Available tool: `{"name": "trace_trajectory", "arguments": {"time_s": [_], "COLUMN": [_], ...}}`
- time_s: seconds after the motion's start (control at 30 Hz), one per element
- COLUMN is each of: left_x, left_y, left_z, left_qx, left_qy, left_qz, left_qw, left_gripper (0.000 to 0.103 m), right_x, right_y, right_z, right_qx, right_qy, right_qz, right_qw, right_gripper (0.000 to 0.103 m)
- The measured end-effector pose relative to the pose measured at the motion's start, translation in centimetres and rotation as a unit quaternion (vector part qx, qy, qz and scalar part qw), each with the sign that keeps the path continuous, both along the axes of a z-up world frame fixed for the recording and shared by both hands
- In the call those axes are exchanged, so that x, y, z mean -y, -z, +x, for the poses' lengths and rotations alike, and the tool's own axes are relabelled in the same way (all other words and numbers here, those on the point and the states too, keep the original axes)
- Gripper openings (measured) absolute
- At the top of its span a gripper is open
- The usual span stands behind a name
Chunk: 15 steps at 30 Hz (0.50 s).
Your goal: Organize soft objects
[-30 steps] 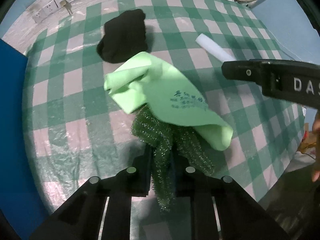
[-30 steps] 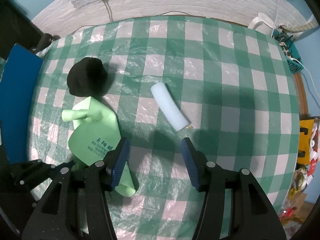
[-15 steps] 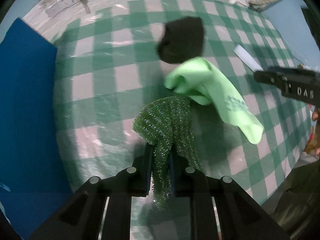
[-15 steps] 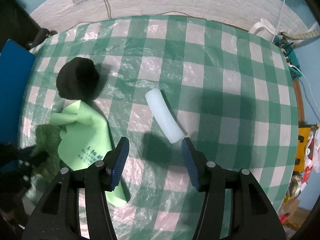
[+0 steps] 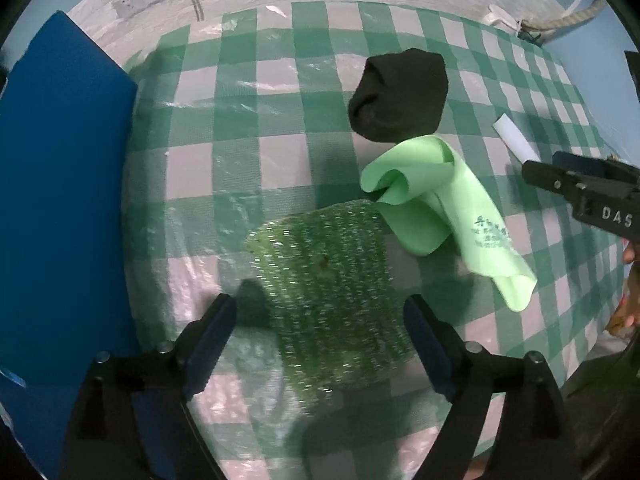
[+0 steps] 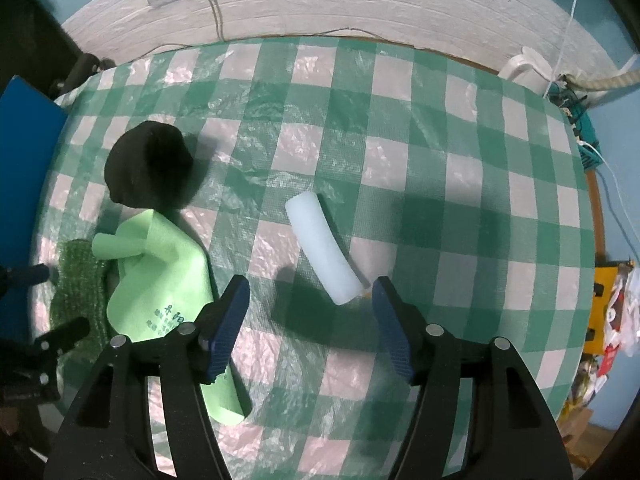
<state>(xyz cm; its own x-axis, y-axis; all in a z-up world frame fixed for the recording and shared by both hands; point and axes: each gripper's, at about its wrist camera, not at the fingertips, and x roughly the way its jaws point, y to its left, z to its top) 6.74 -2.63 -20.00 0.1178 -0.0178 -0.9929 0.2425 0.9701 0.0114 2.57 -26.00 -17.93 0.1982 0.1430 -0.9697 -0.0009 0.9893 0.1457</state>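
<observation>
Scourer flat, blue board just beside

**Crowded left, open right**

Beneath the left gripper lies the green scouring cloth; a blue board walls its left side. Ahead of the right gripper, past the white foam roll, the checked tablecloth is bare.

"DAS" on right gripper, cloth print illegible
</observation>
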Motion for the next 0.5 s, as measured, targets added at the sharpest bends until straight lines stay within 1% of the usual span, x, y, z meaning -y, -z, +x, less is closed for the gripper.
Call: {"name": "trace_trajectory", "arguments": {"time_s": [0.13, 0.27, 0.4, 0.43, 0.5], "left_x": [1.8, 3.1, 3.9, 4.8, 5.5], "left_y": [0.6, 1.4, 1.8, 2.7, 2.5], "left_z": [-0.2, -0.2, 0.0, -0.1, -0.6], "left_qx": [0.002, 0.008, 0.012, 0.014, 0.017], "left_qy": [-0.007, 0.000, 0.002, 0.002, 0.005], "left_qz": [0.025, 0.053, 0.063, 0.065, 0.067], "left_qw": [0.9997, 0.9986, 0.9979, 0.9978, 0.9976], "left_gripper": [0.087, 0.087, 0.088, 0.088, 0.089], "right_x": [0.0, 0.1, 0.3, 0.3, 0.2], "right_y": [0.2, 0.3, 0.8, 1.0, 1.2], "right_z": [0.2, 0.4, 1.0, 1.1, 1.3], "right_qx": [0.002, 0.010, 0.017, 0.020, 0.024], "right_qy": [-0.002, -0.005, -0.011, -0.013, -0.017], "right_qz": [-0.003, -0.007, -0.010, -0.011, -0.015], "right_qw": [1.000, 1.000, 1.000, 1.000, 0.999], "right_gripper": [0.065, 0.065, 0.065, 0.065, 0.065]}}
